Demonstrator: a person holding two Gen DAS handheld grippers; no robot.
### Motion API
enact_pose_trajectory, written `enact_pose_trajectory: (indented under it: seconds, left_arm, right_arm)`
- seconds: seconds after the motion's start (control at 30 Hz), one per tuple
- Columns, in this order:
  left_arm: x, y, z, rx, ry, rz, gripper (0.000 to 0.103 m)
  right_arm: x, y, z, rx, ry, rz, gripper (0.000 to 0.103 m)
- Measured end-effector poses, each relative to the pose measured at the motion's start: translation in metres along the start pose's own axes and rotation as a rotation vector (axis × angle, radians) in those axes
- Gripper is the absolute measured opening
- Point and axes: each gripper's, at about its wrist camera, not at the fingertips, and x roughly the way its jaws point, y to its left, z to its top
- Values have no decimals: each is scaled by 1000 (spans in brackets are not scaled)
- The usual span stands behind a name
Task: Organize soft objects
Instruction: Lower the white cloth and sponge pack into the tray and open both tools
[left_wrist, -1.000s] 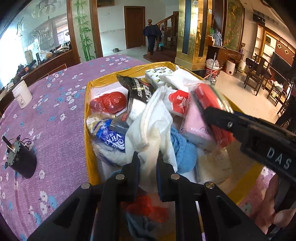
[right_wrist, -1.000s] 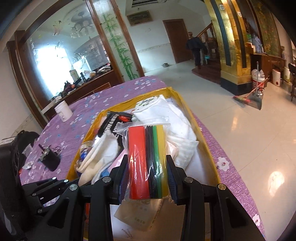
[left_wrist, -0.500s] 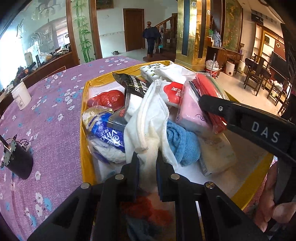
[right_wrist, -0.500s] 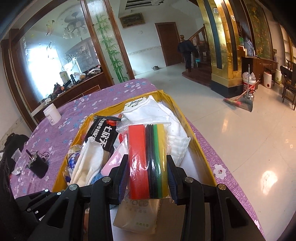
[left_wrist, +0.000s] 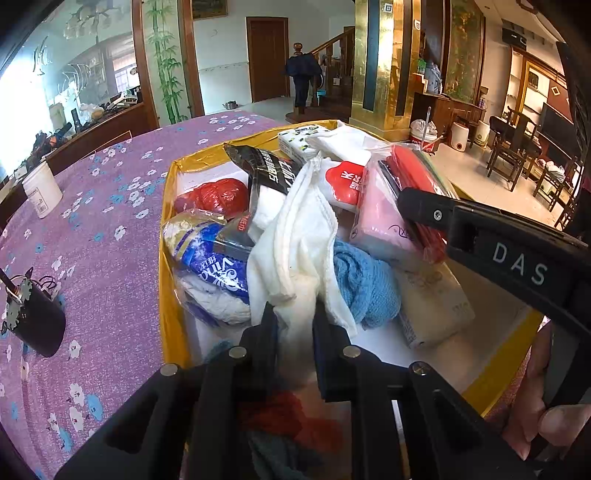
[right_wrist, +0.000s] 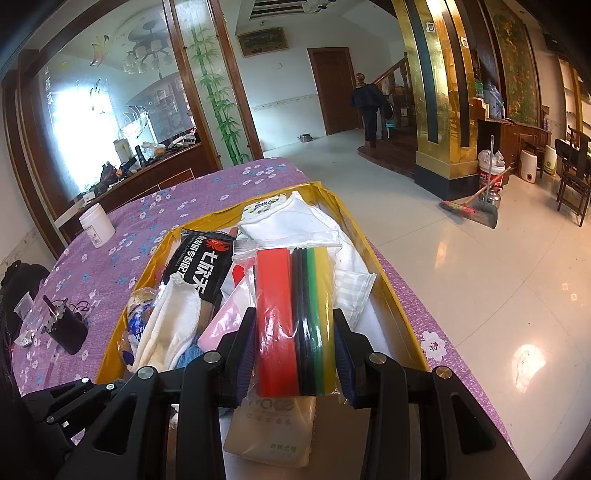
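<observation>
A yellow-rimmed tray (left_wrist: 168, 295) (right_wrist: 388, 288) on the purple table holds several soft packs and cloths. My left gripper (left_wrist: 293, 325) is shut on a white cloth (left_wrist: 295, 236) and holds it above the tray. My right gripper (right_wrist: 293, 332) is shut on a clear bag of red, black, green and yellow sheets (right_wrist: 291, 317), lifted over the tray; its finger crosses the left wrist view (left_wrist: 480, 236). Under them lie a blue cloth (left_wrist: 364, 280), a pink pack (left_wrist: 380, 218), a blue tissue pack (left_wrist: 214, 266), a red bag (left_wrist: 218, 195) and a black snack bag (right_wrist: 201, 266).
The purple flowered tablecloth (left_wrist: 103, 236) carries a black pouch with small parts (left_wrist: 35, 317) (right_wrist: 68, 328) and a white tub (left_wrist: 40, 188) (right_wrist: 96, 223). The table's right edge drops to a shiny tiled floor (right_wrist: 480, 295). A broom and dustpan (right_wrist: 476, 206) stand farther off.
Both grippers have risen and drawn back a little with their loads. The white cloth hangs higher above the pile. The tray looks farther below.
</observation>
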Motion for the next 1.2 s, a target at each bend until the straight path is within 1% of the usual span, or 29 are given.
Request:
enact_pose_trajectory:
  seconds: [0.37, 0.5, 0.67, 0.7, 0.73, 0.8, 0.87, 0.93, 0.97, 1.1, 1.13, 1.2]
  left_arm:
    - [3, -1, 0, 13, 9, 23, 19]
    - [4, -5, 1, 25, 12, 28, 23]
    - [4, -6, 1, 29, 11, 31, 27]
    - [3, -6, 0, 31, 7, 38, 33]
    - [2, -6, 1, 29, 5, 46, 46]
    - [2, -1, 1, 8, 4, 41, 57]
    - [0, 3, 2, -6, -2, 22, 57]
    - [-1, 2, 2, 6, -5, 33, 58]
    - [-2, 1, 2, 8, -8, 35, 60]
    - [-7, 2, 0, 8, -32, 43, 68]
    - [-8, 2, 1, 7, -38, 45, 68]
    - [-10, 4, 1, 6, -48, 47, 69]
  right_arm:
    - [-1, 0, 1, 5, -4, -11, 41]
    - [-2, -5, 1, 28, -4, -29, 42]
    - [-2, -4, 1, 16, 2, -35, 43]
    - [-2, -4, 1, 14, 3, -36, 46]
    - [-2, -3, 1, 12, 4, -37, 48]
    - [-2, -3, 1, 10, 8, -25, 52]
    - [-3, -3, 0, 7, 11, -20, 53]
    - [-4, -2, 0, 3, 11, -8, 56]
    - [-5, -2, -1, 0, 12, -2, 58]
    - [-10, -1, -1, -3, -5, 16, 60]
    - [-12, -1, -2, -2, -14, 18, 60]
    - [-17, -1, -2, 3, -32, 19, 64]
